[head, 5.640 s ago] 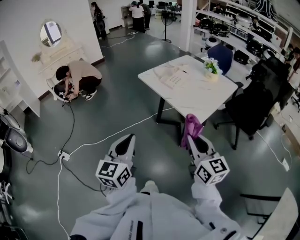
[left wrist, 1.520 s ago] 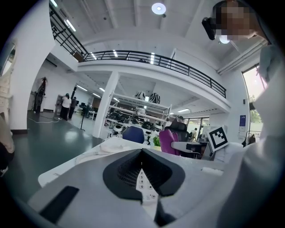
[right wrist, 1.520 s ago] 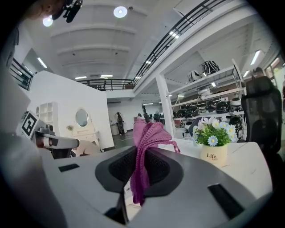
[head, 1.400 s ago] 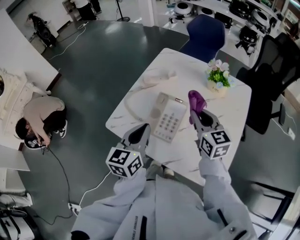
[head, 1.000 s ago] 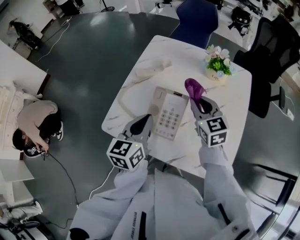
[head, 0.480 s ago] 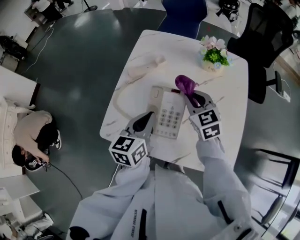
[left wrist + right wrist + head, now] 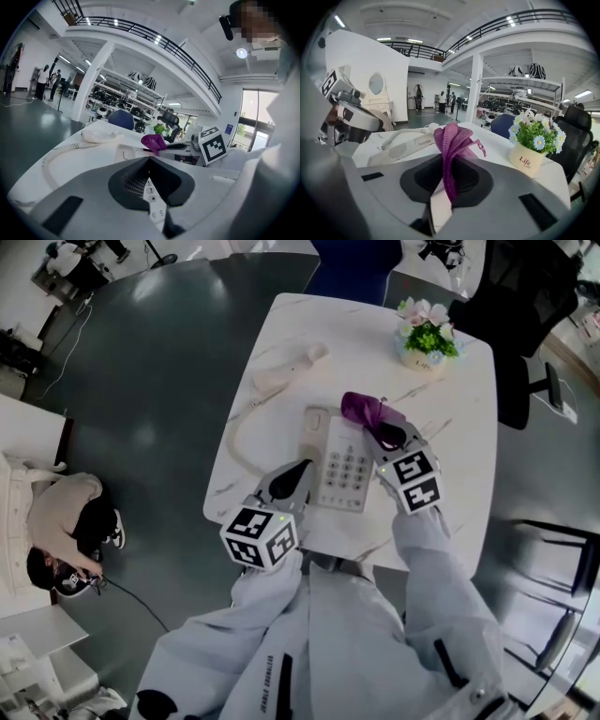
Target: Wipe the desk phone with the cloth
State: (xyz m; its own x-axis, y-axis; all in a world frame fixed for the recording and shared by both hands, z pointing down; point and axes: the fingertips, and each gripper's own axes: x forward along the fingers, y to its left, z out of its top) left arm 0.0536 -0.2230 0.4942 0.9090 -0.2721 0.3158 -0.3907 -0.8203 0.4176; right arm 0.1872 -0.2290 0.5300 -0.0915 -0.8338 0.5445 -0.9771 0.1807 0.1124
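Observation:
The beige desk phone (image 7: pixel 339 463) lies on the white marble table (image 7: pixel 450 427), its handset (image 7: pixel 284 368) off the cradle at the far left with the cord looping round. My right gripper (image 7: pixel 382 428) is shut on a purple cloth (image 7: pixel 360 409), which hangs over the phone's top right corner. The cloth (image 7: pixel 451 138) stands bunched up between the jaws in the right gripper view, with the phone (image 7: pixel 402 147) to its left. My left gripper (image 7: pixel 301 469) is shut and empty at the phone's lower left edge; keypad keys (image 7: pixel 151 194) show under its jaws.
A small pot of flowers (image 7: pixel 422 337) stands at the table's far right corner. A black office chair (image 7: pixel 525 324) is beside the table on the right and a blue chair (image 7: pixel 354 261) behind it. A person crouches on the floor (image 7: pixel 70 521) at left.
The view has closed in over the table. My right gripper has carried the cloth left onto the phone's top corner. The left gripper has come up to the phone's lower left edge.

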